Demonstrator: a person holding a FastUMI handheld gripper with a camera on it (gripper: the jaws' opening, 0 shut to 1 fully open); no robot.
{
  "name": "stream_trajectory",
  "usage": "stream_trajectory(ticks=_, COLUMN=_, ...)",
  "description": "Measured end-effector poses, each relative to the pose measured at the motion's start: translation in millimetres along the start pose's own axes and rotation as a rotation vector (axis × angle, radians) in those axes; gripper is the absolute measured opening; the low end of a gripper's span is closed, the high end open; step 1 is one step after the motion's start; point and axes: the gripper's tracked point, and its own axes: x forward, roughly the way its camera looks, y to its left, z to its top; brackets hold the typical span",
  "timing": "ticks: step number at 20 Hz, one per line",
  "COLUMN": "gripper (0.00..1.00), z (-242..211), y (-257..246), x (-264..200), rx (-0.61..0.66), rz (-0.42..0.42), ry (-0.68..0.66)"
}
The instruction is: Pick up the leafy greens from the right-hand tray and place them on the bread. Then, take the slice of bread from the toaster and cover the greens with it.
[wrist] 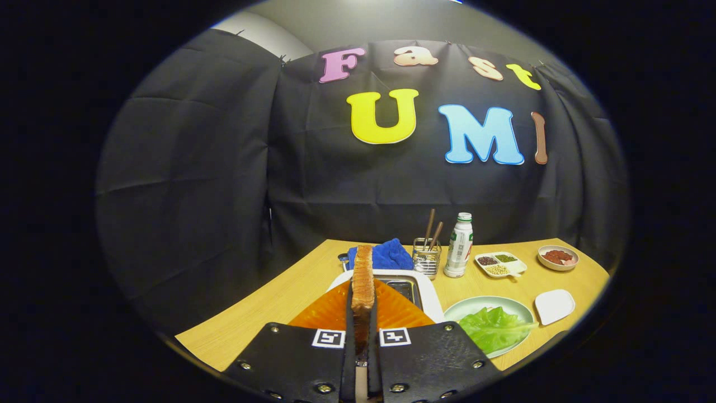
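1. Gripper (362,327) clamped on bread slice (362,278), held edge-on, upright betw. fingers.
2. Wooden table (268,302); black cloth wall behind.
3. Leafy greens (495,327) on green plate (475,305), right of the fingers.
4. Orange plate (327,310) just ahead, white toaster (428,285) beyond.

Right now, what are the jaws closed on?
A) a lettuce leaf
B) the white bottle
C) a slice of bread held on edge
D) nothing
C: the gripper is shut on the slice of bread, which stands on edge between the jaws; the lettuce lies on its plate.
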Motion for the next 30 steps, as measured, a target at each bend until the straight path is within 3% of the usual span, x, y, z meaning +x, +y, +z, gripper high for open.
stream_trajectory(ticks=12, gripper=0.08, z=49, y=-17, x=-28, rx=0.027, rz=0.045, ry=-0.065)
stream_trajectory(ticks=24, gripper=0.08, z=44, y=-67, x=-41, rx=0.045, rz=0.054, ry=-0.041)
stream_trajectory(ticks=30, gripper=0.08, z=41, y=-110, x=-46, rx=0.044, rz=0.009, ry=-0.041)
